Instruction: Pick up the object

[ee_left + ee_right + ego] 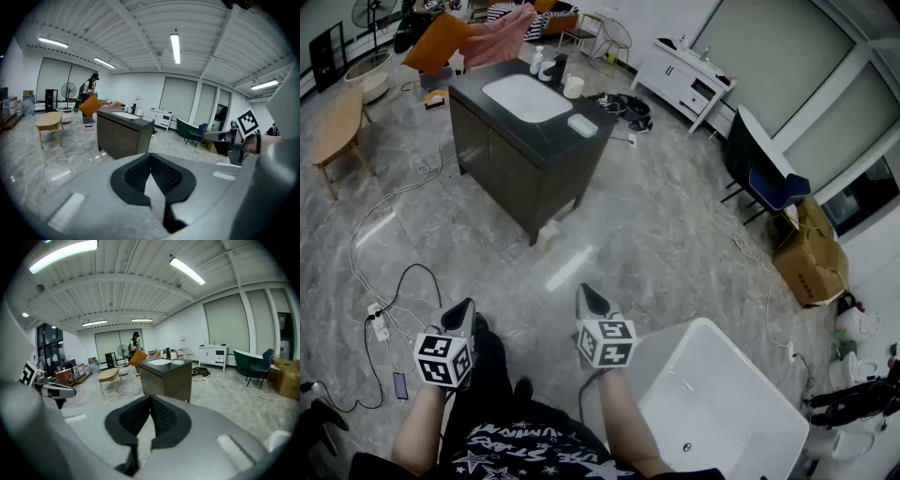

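Well ahead of the tongs stood a dark cabinet [502, 164] — on its top, by the white sink [526, 97], a white cup [573, 87] and a pale flat dish [582, 125]; which was the object stayed unclear. Left tongs [467, 305] and right tongs [584, 291] — both closed together, empty.

Floor [675, 234]: glossy grey marble-look tile, reflective.
Cabinet [516, 159]: dark, matt fronts and top.
Basin [525, 97]: white, smooth.
Tub [722, 370]: white, glossy.
Table [336, 127]: pale wood.
Box [811, 258]: brown cardboard.
Left gripper [150, 157]: matt grey shell, black ribbed pads [168, 177].
Right gripper [150, 399]: same finish.
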Tool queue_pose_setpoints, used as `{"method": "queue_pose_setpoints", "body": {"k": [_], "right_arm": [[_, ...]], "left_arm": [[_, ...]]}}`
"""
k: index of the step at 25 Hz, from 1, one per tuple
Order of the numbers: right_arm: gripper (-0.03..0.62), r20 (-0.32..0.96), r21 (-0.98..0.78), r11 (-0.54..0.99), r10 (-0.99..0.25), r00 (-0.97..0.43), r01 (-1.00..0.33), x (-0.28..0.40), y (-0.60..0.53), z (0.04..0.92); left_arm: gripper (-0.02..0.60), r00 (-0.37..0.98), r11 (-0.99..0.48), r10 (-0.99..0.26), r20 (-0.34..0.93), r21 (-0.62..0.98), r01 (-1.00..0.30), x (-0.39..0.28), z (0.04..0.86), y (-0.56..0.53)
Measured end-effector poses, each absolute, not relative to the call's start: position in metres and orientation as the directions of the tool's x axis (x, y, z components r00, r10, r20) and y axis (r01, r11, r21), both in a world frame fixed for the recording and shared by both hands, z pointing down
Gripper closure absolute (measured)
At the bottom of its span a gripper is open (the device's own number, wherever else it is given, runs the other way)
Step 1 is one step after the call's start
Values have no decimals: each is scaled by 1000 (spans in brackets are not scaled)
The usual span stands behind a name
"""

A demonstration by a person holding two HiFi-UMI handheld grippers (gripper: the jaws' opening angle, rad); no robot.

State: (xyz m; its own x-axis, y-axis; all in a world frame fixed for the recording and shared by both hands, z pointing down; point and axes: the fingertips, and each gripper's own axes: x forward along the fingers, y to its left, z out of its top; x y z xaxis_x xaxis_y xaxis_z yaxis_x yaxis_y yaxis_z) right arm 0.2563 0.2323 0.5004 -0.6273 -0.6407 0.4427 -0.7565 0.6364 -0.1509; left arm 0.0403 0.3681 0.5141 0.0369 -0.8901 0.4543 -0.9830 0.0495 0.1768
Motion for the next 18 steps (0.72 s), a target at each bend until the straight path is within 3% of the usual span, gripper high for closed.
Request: {"method": "queue_pose_setpoints", "body": {"k": [18], "right_arm": [[589, 437, -156, 647, -632, -639, -746, 241, 227, 503]], "left_arm": [[574, 17, 65, -896, 444, 168, -984, 29, 509, 362]]}}
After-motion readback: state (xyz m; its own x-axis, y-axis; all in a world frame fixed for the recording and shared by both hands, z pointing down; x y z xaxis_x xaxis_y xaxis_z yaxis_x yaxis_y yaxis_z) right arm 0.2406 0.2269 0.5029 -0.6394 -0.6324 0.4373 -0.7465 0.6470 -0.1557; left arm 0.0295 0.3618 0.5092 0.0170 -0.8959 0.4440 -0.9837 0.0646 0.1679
